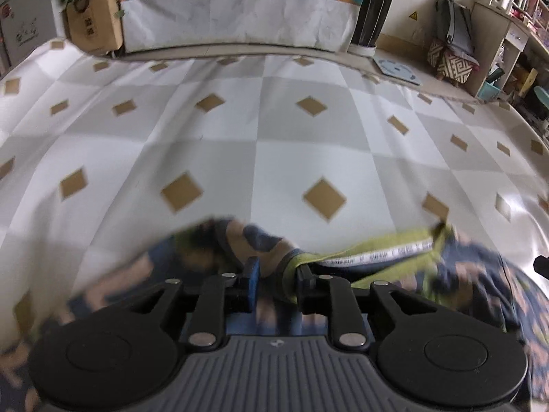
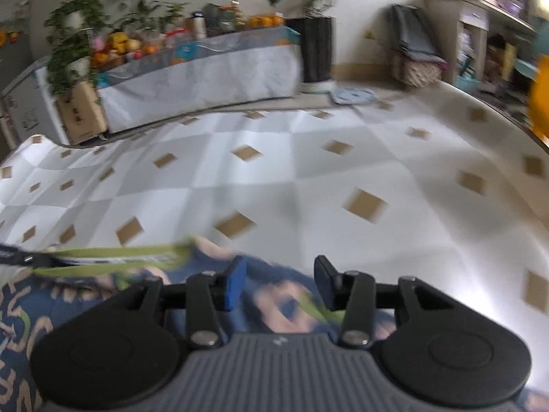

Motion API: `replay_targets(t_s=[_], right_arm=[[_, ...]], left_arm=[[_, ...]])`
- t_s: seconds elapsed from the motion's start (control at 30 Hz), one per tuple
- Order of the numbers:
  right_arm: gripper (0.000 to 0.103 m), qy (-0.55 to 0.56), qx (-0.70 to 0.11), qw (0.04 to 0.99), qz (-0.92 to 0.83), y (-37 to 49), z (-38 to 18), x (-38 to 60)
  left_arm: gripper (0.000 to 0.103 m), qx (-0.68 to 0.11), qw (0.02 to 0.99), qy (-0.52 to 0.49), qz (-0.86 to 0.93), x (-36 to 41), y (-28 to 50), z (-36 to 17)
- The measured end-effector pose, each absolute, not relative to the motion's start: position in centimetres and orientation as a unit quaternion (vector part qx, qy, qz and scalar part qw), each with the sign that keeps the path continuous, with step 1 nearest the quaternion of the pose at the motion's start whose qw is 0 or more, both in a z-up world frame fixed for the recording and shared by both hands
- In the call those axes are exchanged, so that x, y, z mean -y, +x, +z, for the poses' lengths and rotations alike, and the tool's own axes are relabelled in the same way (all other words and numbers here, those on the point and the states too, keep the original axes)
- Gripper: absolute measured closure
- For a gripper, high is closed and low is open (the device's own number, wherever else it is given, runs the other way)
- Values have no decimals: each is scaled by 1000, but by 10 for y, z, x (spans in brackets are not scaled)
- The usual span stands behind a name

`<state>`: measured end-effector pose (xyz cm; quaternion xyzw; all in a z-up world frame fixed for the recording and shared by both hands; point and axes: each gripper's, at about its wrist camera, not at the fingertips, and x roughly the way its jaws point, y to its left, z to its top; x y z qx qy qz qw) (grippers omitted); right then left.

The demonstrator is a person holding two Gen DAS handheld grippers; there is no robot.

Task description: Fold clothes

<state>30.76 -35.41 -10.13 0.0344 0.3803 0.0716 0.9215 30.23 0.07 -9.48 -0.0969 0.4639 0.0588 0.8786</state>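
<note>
**Garment bunched at both grippers, waistband pulled taut**

Fabric fills the near edge of both wrist views: a dark blue garment (image 1: 480, 274) printed with pale peach shapes, with a lime-green waistband (image 1: 377, 257) carrying a white lettered strip. I take the waistband as my landmark. In the left wrist view my left gripper (image 1: 276, 271) sits at the band's left end, its fingers narrowed with green cloth bunched between them — it looks clamped on the waistband, though blur softens the contact. From there the band runs rightward, stretched fairly straight.

In the right wrist view the waistband (image 2: 113, 257) crosses in from the left edge and ends just left of my right gripper (image 2: 280, 274). That gripper's fingers stand wide apart; the garment (image 2: 274, 305) lies beneath and between them, but I cannot see either pad pressing on it.

Beyond the waistband, the checked grey-and-white cloth (image 1: 274, 120) with tan diamonds spreads flat across the work surface. Farther still stand a draped long table (image 1: 236, 17), a cardboard box (image 1: 94, 22) and a tall dark planter (image 1: 375, 13).
</note>
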Motion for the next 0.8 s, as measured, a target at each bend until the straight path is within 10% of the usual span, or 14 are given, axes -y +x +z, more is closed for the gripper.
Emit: replay_targets(t_s=[0.8], right_arm=[[54,-64,-392,909,125,374,-151,257]], left_arm=[[78,-459,871,-149,90,-35,325,-135]])
